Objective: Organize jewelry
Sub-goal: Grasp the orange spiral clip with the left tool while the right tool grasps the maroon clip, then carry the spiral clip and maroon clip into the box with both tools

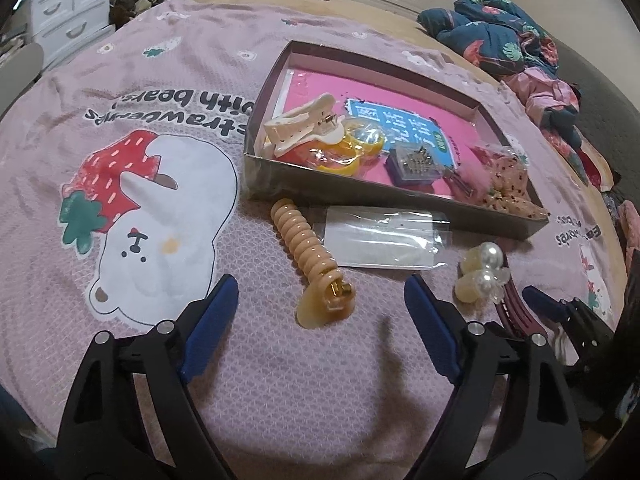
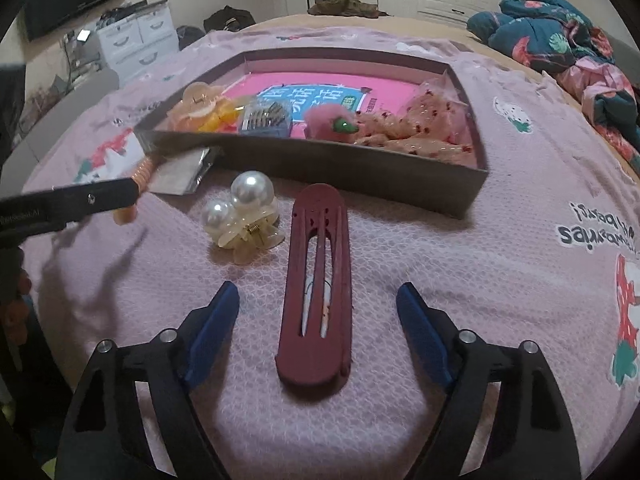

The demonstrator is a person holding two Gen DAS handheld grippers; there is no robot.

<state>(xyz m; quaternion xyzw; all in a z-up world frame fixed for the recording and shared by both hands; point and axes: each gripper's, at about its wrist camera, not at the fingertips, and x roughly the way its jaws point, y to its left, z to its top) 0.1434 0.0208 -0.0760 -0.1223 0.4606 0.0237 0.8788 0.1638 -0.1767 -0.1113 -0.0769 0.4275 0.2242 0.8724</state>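
Observation:
A shallow dark box (image 1: 360,196) (image 2: 360,168) with a pink bottom lies on the pink bedspread and holds hair clips, a small case and scrunchies. In front of it lie a peach spiral hair clip (image 1: 310,256), a clear plastic packet (image 1: 384,240), a pearl claw clip (image 1: 482,272) (image 2: 244,216) and a long maroon barrette (image 2: 318,284). My left gripper (image 1: 320,292) is open, with the spiral clip's end between its fingertips. My right gripper (image 2: 318,300) is open, its fingers on either side of the barrette.
A white drawer unit (image 1: 68,4) (image 2: 136,36) stands beyond the bed at the far left. A heap of dark floral bedding and clothes (image 1: 508,36) (image 2: 560,28) lies at the far right. The left gripper's arm (image 2: 68,200) crosses the right wrist view's left edge.

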